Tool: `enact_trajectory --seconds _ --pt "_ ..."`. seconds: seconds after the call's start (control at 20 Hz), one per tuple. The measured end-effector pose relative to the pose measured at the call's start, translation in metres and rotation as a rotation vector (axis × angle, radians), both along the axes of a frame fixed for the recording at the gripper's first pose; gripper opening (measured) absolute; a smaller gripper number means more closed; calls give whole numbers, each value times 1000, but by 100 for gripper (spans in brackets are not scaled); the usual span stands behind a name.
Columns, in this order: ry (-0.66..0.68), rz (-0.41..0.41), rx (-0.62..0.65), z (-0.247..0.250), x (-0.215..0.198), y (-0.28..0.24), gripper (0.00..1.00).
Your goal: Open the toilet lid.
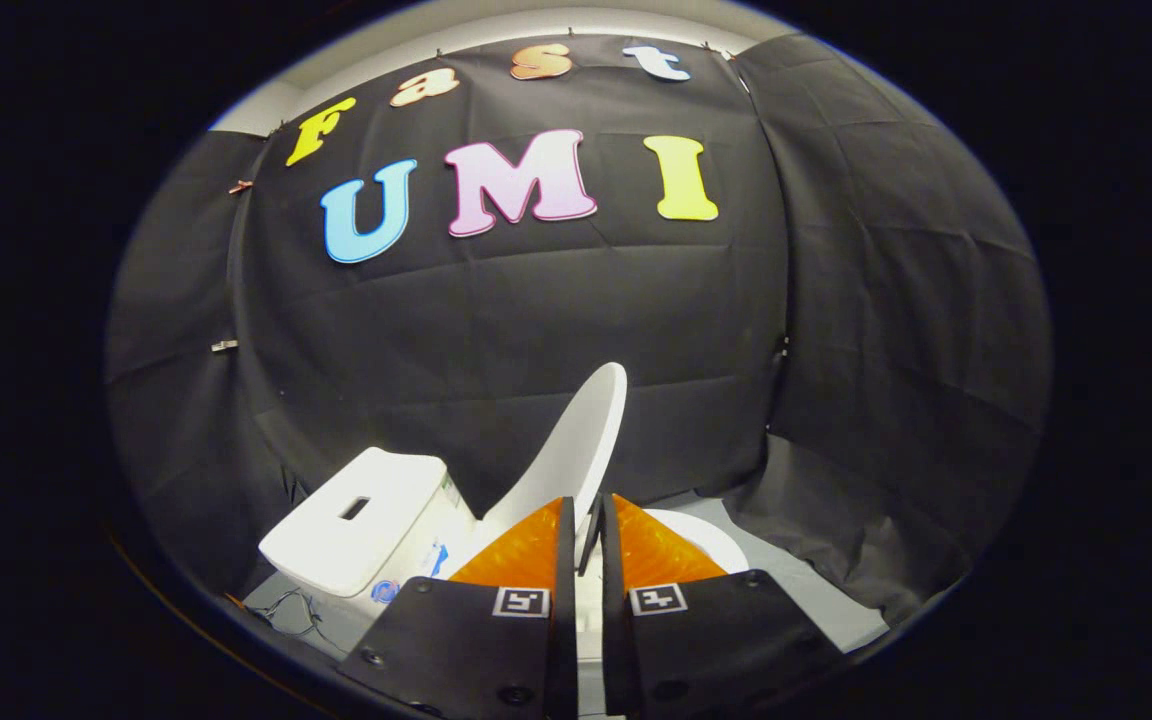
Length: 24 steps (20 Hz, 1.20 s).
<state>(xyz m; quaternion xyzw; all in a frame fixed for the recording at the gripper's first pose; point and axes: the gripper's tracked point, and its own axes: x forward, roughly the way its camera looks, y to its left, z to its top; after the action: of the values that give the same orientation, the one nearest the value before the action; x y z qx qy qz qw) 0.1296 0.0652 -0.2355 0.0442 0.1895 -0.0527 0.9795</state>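
Observation:
A white toilet stands below me against the black cloth wall. Its lid (pixel 576 440) is raised, tilted steeply up and leaning toward the tank (pixel 356 520) on the left. My gripper (pixel 588 508) is shut on the lid's edge, which runs through the narrow gap between the two fingers. The white seat rim (pixel 711 540) shows just to the right of the fingers, uncovered. The bowl's inside is hidden behind my fingers.
The tank has a flat top with a small dark slot. Grey floor (pixel 816 605) lies to the right of the toilet. Some thin cables (pixel 291 610) lie on the floor left of the tank. Black cloth walls close in on three sides.

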Motion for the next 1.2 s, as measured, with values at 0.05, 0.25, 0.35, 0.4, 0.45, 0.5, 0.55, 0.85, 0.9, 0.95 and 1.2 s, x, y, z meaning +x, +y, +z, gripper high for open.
enact_trajectory --seconds 0.05,0.25,0.35,0.4,0.45,0.5,0.55,0.85,0.9,0.95,1.2 --pt "-11 14 -2 5 0 9 15" --pt "-53 83 -20 23 7 54 15" --pt "-72 118 -37 31 9 78 16" --pt "-84 134 -49 34 11 90 17" --pt "-99 150 -65 38 13 101 17" --pt "-109 167 -80 40 14 114 18" --pt "-117 187 -88 42 14 125 18" --pt "-143 261 -71 46 18 189 20" --pt "-144 278 -74 46 19 199 20" --pt "-145 298 -75 45 19 210 20" --pt "-129 372 -64 39 22 254 20"
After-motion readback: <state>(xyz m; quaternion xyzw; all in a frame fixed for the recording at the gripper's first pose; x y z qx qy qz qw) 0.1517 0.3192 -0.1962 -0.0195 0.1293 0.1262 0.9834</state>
